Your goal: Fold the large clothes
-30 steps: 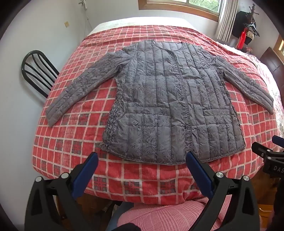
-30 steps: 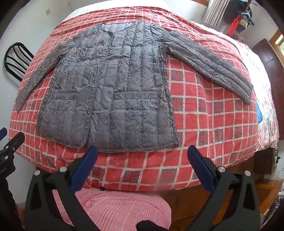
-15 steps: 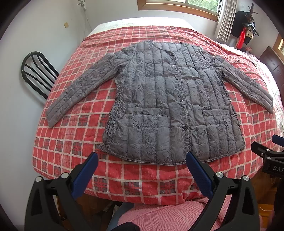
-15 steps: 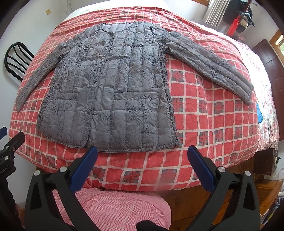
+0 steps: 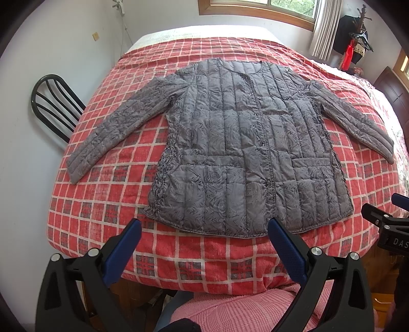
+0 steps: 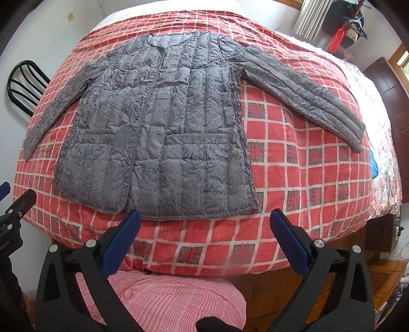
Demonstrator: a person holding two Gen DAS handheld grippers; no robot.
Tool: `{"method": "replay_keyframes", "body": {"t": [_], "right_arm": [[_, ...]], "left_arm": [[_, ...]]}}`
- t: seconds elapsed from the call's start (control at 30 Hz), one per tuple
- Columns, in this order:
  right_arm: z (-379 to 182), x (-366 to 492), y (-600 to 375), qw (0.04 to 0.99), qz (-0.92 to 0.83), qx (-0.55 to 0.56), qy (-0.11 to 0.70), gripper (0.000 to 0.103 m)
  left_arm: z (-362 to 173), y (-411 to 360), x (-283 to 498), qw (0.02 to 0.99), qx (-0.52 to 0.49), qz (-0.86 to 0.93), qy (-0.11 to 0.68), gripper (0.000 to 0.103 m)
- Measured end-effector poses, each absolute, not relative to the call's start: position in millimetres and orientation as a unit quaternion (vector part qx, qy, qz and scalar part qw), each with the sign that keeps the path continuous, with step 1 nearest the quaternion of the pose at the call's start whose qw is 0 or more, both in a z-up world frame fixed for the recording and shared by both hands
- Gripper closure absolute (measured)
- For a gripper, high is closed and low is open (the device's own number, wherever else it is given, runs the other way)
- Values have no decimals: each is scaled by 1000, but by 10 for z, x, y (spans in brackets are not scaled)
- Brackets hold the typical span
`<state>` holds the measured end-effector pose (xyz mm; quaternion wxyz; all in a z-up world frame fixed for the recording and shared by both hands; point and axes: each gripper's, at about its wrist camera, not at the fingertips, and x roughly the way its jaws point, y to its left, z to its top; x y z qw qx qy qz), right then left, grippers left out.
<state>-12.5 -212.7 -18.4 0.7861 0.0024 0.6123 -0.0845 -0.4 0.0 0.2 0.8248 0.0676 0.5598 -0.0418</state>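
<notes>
Grey quilted fabric with a rose print forms the jacket [image 5: 250, 158], spread flat, buttoned, sleeves out, on the red checked bedspread [image 5: 179, 245]. Both the left gripper [image 5: 203, 229] and right gripper [image 6: 204, 219] are held short of its hem, blue-padded jaws spread wide, empty. "DAS" is read on the right gripper, cut off at the frame edge.

Bed under a red plaid blanket [image 5: 163, 132], black metal chair [image 5: 55, 102] against the pale wall [image 5: 51, 38], wood-framed window [image 5: 258, 7] with curtain [image 5: 323, 30], daylight
</notes>
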Motion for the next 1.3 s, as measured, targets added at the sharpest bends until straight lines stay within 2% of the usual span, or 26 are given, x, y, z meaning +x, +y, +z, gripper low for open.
{"method": "replay_keyframes", "body": {"t": [1.3], "right_arm": [[-173, -112, -2108, 789, -86, 4, 608, 3]], "left_arm": [[4, -45, 9, 825, 68, -41, 559, 4]]}}
